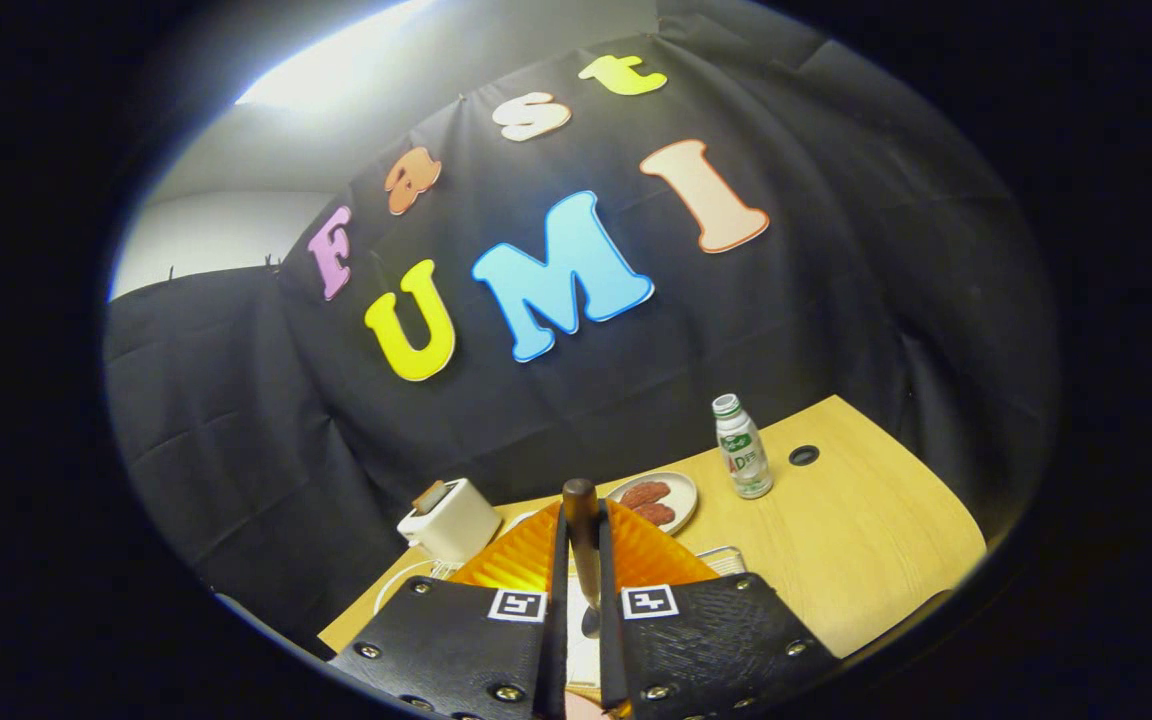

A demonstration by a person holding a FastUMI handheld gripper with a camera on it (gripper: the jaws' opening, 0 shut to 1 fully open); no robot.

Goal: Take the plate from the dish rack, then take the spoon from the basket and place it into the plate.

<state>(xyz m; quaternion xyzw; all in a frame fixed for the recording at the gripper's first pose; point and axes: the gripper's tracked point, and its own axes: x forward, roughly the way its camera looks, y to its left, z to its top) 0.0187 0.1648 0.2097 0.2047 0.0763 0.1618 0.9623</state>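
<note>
My gripper is shut on the spoon. Both fingers press its stem, and its dark wooden handle end sticks up ahead of the fingertips. The spoon's bowl is hidden below the fingers. The orange ribbed plate lies just beyond and under the fingers, spreading out on both sides of the spoon. Thin white wire, perhaps of the rack or basket, peeks out beside the plate; I cannot tell which it is.
On the wooden table, a white toaster stands left of the orange plate. A small plate of sausages lies beyond it. A white drink bottle stands further right, near a cable hole.
</note>
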